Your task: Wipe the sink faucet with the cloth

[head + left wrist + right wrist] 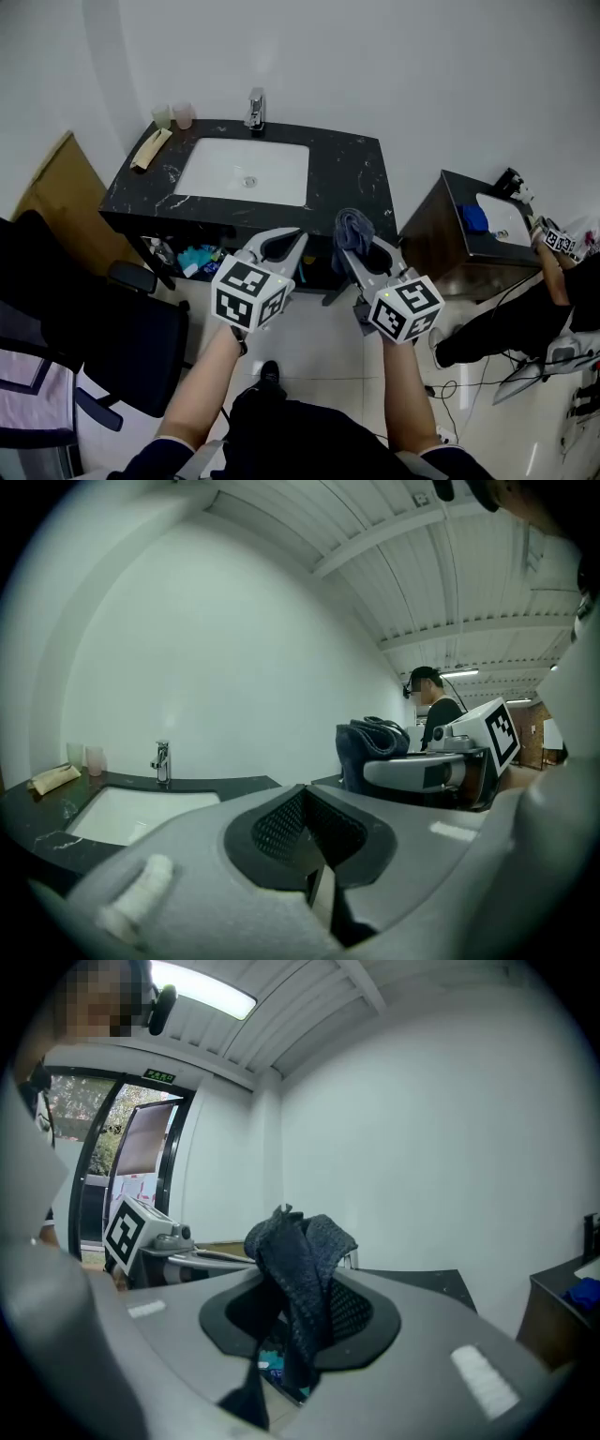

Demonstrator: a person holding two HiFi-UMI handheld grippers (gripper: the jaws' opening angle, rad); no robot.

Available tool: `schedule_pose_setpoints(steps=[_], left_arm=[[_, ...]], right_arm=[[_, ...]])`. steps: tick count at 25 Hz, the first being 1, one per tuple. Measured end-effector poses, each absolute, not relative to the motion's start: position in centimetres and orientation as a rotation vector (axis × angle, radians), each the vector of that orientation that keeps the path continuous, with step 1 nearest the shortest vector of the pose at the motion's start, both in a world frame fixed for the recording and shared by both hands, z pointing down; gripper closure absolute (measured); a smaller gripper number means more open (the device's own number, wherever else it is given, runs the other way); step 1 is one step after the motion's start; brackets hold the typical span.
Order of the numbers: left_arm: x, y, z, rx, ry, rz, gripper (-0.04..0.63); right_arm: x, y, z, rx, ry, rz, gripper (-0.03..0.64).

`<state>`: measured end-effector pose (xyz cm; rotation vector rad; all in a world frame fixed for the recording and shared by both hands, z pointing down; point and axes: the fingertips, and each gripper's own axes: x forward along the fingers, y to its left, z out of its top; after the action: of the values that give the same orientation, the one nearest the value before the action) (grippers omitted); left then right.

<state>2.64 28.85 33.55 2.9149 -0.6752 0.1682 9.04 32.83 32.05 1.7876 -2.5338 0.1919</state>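
The dark blue cloth (298, 1274) is bunched upright between the jaws of the right claw (367, 255), which grip it with a fold sticking up past the tips. The claw is held in the air in front of the counter (349, 174), off its front right part and well apart from the faucet (255, 108). The left claw (292, 240) is beside it, jaws closed together with nothing in them, also short of the counter's front edge. The faucet stands at the middle of the back edge, behind the white sink (214, 167). Two cups (172, 115) stand in the back left corner, and a beige object (150, 148) lies just in front of them along the left edge. A black chair (66, 309) stands to the left.
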Motion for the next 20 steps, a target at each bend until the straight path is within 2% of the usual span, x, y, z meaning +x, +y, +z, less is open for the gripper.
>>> schedule_pose_setpoints(steps=[20], left_arm=[[5.0,10.6,36.3,2.872,-0.727,0.256,0.594]], right_arm=[[11.9,13.8,34.3,1.769,-2.596,0.262,0.506]])
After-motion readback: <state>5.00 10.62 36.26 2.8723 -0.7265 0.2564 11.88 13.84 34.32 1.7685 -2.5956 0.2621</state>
